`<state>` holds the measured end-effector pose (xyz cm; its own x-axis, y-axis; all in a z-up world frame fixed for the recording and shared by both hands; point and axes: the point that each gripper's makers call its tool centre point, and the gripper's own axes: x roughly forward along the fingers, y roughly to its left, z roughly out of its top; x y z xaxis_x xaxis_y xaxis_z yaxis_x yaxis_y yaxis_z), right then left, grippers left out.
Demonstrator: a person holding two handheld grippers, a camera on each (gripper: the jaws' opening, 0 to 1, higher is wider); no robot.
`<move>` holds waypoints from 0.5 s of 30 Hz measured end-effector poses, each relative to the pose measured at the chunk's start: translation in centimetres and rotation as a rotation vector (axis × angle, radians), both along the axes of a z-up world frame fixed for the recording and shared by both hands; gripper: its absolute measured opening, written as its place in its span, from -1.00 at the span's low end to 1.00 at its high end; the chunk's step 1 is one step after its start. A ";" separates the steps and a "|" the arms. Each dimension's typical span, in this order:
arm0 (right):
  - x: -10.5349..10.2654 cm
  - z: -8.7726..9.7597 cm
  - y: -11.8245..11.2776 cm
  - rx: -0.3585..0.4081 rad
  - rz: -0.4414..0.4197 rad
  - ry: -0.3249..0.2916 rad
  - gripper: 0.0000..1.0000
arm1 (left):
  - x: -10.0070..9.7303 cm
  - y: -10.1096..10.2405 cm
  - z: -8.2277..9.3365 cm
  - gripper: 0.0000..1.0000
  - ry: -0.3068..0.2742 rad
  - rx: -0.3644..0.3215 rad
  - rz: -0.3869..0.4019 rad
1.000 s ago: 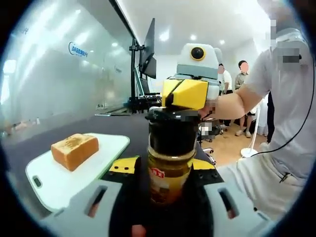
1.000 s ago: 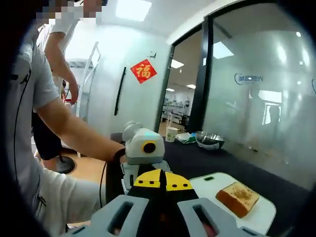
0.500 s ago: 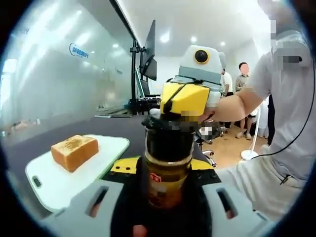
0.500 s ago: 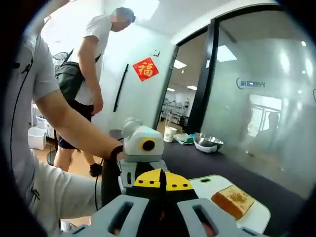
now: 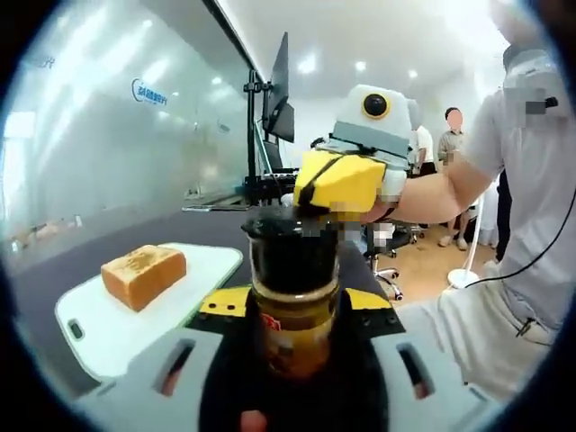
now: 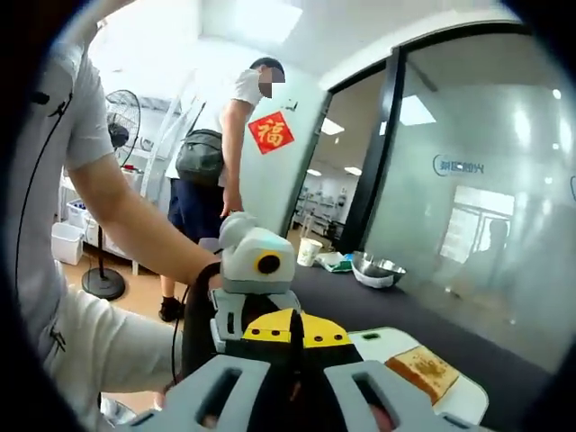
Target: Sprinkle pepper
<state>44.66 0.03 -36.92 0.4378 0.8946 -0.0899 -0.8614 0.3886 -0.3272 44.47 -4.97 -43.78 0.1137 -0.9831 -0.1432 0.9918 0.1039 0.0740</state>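
Dark table (image 5: 189, 229) w/ a white cutting board (image 5: 193, 274) lying flat on it, seen in left gripper view. Toast slice (image 5: 144, 275) sits on the board, toward its far half, browned top up. Beyond the board, monitor stand (image 5: 256, 135) rises at table's far end. In right gripper view, same table (image 6: 396, 310) carries the board (image 6: 382, 342) plus, well beyond the board, a metal bowl (image 6: 376, 270) and a paper cup (image 6: 311, 251).

A steel bowl (image 6: 376, 268) and paper cup (image 6: 311, 246) sit near the dark table's (image 6: 423, 315) far edge; a monitor (image 5: 281, 94) stands behind.
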 end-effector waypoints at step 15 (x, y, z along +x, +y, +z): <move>-0.4 2.5 -1.1 0.183 -0.010 0.057 -1.00 | 1.7 4.9 1.1 -0.34 -0.061 -0.030 0.181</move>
